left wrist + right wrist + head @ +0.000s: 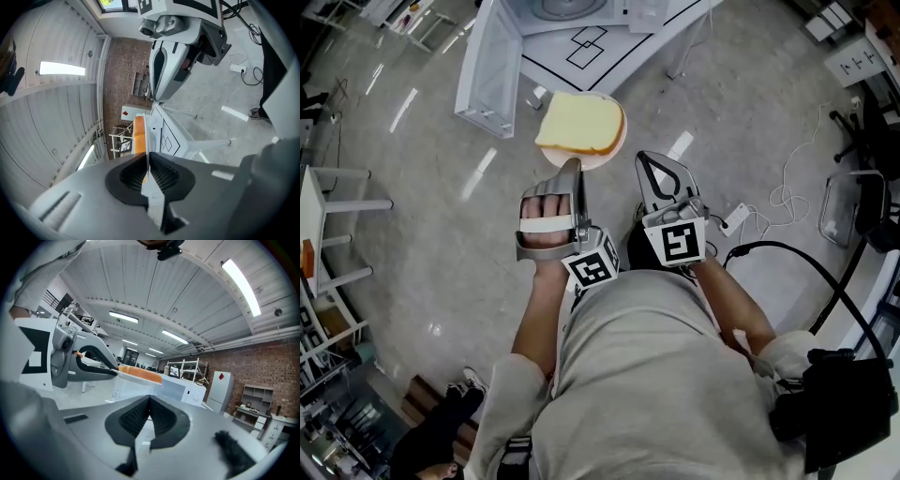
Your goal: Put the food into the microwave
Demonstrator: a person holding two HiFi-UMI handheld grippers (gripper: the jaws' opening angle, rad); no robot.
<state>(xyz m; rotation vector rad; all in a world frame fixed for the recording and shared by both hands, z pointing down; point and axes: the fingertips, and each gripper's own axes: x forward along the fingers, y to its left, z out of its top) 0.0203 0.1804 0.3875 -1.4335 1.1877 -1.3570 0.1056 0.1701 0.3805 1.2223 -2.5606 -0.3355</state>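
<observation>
**Directly ahead: the microwave is sitting just beyond the held plate**

Head view: the left hand-held gripper (574, 169) is pinching the near rim of the plate (607, 153), and the bread slice (581, 122) is lying flat on it. The microwave (558, 9) is sitting on the table (647, 37) with its door (492, 70) swung open to the left, just past the plate's far edge. The right hand-held gripper (645, 161) is hanging beside the plate, apart from it.

Left gripper view: the jaws are pressing on the thin plate edge, and the bread is pointing toward the microwave.

Right gripper view: the jaws are pressed together and are holding nothing.
</observation>
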